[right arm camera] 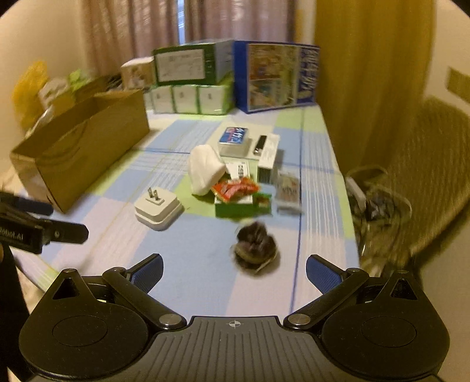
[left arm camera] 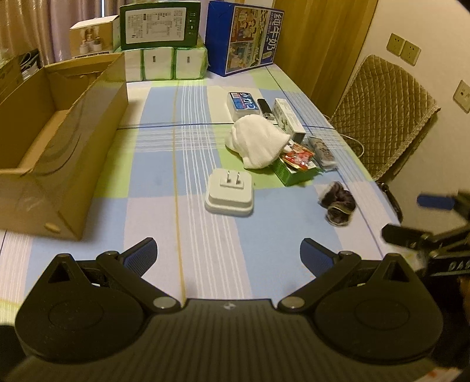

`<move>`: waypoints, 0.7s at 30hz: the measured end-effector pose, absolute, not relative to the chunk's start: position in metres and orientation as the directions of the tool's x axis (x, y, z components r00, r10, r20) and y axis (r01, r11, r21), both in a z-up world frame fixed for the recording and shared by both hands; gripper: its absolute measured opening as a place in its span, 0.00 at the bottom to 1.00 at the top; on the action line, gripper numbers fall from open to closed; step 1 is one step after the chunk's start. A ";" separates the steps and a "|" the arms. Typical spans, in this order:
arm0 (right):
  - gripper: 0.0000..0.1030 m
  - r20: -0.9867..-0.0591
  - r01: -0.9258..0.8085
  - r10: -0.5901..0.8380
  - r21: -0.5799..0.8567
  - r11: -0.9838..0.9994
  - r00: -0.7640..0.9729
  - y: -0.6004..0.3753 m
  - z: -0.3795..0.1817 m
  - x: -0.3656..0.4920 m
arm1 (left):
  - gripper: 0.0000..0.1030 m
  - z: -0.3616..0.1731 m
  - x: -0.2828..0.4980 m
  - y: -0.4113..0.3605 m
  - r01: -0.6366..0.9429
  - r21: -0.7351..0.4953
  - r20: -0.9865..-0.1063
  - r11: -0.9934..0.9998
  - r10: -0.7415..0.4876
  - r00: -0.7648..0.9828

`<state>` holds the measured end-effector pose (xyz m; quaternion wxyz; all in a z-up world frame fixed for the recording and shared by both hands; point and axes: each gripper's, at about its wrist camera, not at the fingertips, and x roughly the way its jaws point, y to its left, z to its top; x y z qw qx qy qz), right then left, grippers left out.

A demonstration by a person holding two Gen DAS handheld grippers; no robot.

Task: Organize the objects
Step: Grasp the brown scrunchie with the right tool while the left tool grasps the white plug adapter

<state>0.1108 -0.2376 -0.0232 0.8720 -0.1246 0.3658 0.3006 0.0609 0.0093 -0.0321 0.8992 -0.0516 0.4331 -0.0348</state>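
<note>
A white plug adapter [left arm camera: 229, 192] [right arm camera: 158, 208] lies prongs up on the checked tablecloth. Behind it sit a white cloth [left arm camera: 258, 141] [right arm camera: 205, 169], a green box [left arm camera: 293, 173] [right arm camera: 235, 205] with red packets on top, a blue-labelled tin [left arm camera: 243, 102] [right arm camera: 233, 136], a black lighter [left arm camera: 264, 107] [right arm camera: 260, 144] and a white carton [left arm camera: 288, 117] [right arm camera: 268, 158]. A dark furry hair tie [left arm camera: 337, 202] [right arm camera: 255, 248] lies nearest. An open cardboard box [left arm camera: 58, 152] [right arm camera: 79, 147] stands at the left. My left gripper [left arm camera: 228, 258] is open over bare cloth. My right gripper [right arm camera: 234, 273] is open, just short of the hair tie.
Stacked tissue packs [left arm camera: 164, 63], a green carton [left arm camera: 160, 23] and a blue milk carton [left arm camera: 243, 36] line the table's far end. A quilted chair [left arm camera: 384, 114] stands off the right edge, with cables [right arm camera: 373, 202] beside it. The right gripper shows at the left wrist view's right edge.
</note>
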 end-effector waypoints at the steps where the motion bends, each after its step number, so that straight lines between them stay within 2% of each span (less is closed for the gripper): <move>1: 0.98 -0.718 -0.638 0.435 -0.016 0.770 0.543 -0.236 -0.024 0.118 | 0.99 -0.035 0.066 0.009 0.027 -0.112 -0.776 0.993 -0.104 0.622; 5: 0.98 -0.733 -0.743 0.465 -0.081 0.665 0.496 -0.229 -0.030 0.142 | 0.98 -0.047 0.088 0.005 0.095 -0.076 -0.767 0.993 -0.119 0.631; 8: 0.97 -0.767 -0.800 0.476 -0.079 0.595 0.429 -0.225 -0.040 0.160 | 0.98 -0.057 0.102 -0.002 0.131 -0.034 -0.762 0.991 -0.110 0.639; 12: 0.81 -0.808 -0.868 0.478 -0.081 0.490 0.345 -0.216 -0.059 0.181 | 0.96 -0.069 0.123 -0.006 0.152 -0.009 -0.764 0.988 -0.105 0.637; 17: 0.75 -0.846 -0.917 0.430 -0.156 0.366 0.315 -0.206 -0.090 0.195 | 0.96 -0.080 0.142 -0.008 0.168 0.006 -0.763 0.986 -0.104 0.638; 21: 0.60 -0.874 -0.934 0.398 -0.152 0.323 0.279 -0.205 -0.111 0.208 | 0.93 -0.087 0.154 -0.008 0.181 0.007 -0.766 0.984 -0.111 0.633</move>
